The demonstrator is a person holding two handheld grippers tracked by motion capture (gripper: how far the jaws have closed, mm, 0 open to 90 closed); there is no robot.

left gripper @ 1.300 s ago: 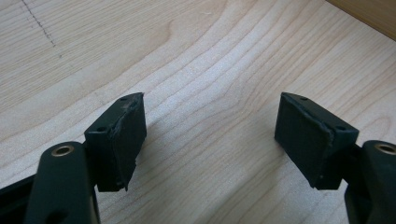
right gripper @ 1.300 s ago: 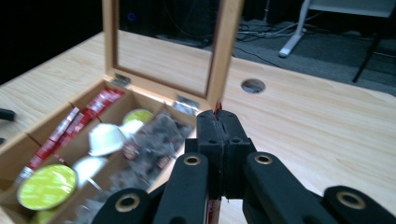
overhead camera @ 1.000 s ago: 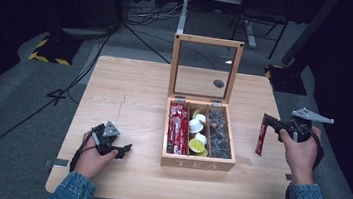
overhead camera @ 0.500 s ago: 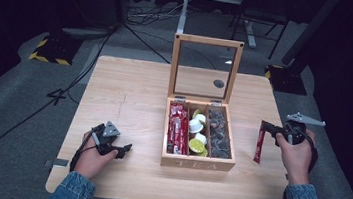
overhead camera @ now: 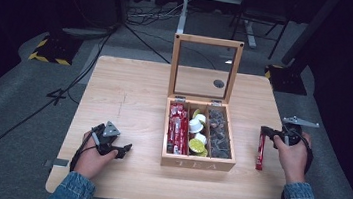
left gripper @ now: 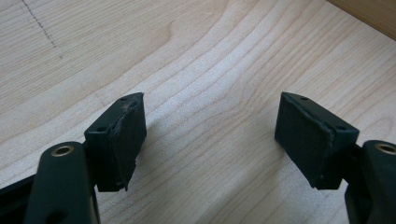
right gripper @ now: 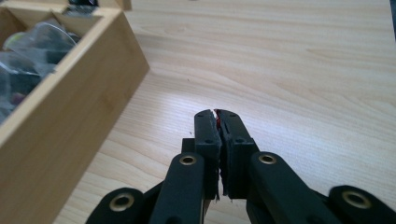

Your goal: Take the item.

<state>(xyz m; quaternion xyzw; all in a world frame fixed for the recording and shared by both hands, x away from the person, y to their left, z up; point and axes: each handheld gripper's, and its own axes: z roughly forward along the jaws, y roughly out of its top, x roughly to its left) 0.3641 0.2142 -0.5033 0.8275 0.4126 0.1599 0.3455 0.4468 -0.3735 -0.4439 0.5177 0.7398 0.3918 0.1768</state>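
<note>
Now R claw (overhead camera: pixel 267 134) w/ red packet (overhead camera: pixel 260 150)

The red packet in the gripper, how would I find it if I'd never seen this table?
Start at the wooden tea box in the middle of the table, its glass lid standing open. Look just past the box's right side, where the right gripper pinches a long red packet by its top so it hangs down. Other red packets lie inside the box; this one is outside.
</note>
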